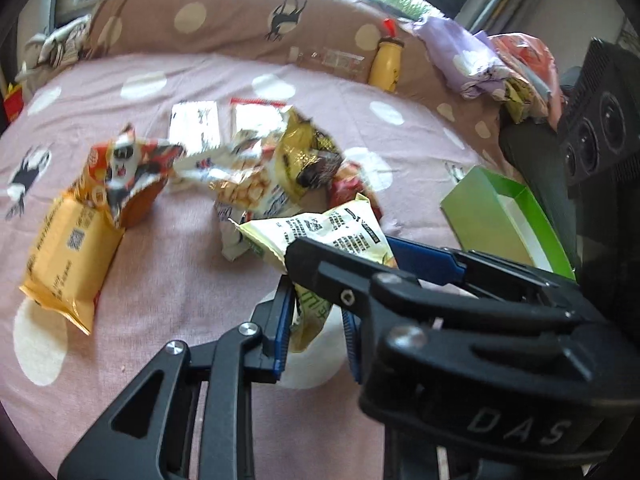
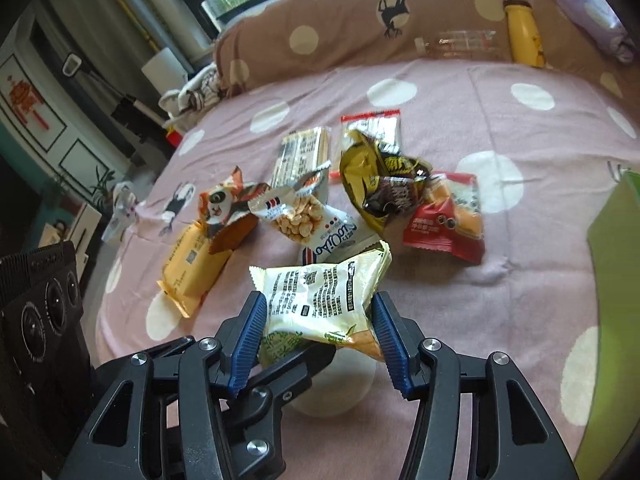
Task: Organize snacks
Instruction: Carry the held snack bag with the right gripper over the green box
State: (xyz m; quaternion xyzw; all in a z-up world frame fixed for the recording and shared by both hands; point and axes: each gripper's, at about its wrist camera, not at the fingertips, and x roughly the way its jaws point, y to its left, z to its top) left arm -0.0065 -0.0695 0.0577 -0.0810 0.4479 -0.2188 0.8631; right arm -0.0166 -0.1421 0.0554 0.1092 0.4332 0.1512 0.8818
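Observation:
A cream snack packet [image 2: 320, 288] with a green lower end is held over the pink dotted bedsheet [image 2: 520, 280]. My right gripper [image 2: 318, 304] is shut on it, with a blue pad pressing each side. In the left wrist view my left gripper [image 1: 316, 320] is shut on the packet's [image 1: 340, 236] green lower end, and the right gripper [image 1: 348, 248] crosses in from the right. One left finger [image 2: 296, 364] shows under the packet. Behind lies a heap: a peanut packet [image 2: 308, 224], a gold-black packet [image 2: 380, 184] and a red packet [image 2: 444, 220].
An open green box [image 1: 500, 216] stands at the right edge of the bed. An orange packet [image 1: 64, 248] and a panda-print packet [image 1: 124, 168] lie to the left. A yellow bottle [image 1: 386, 66] leans on the brown pillow [image 1: 224, 12] at the back.

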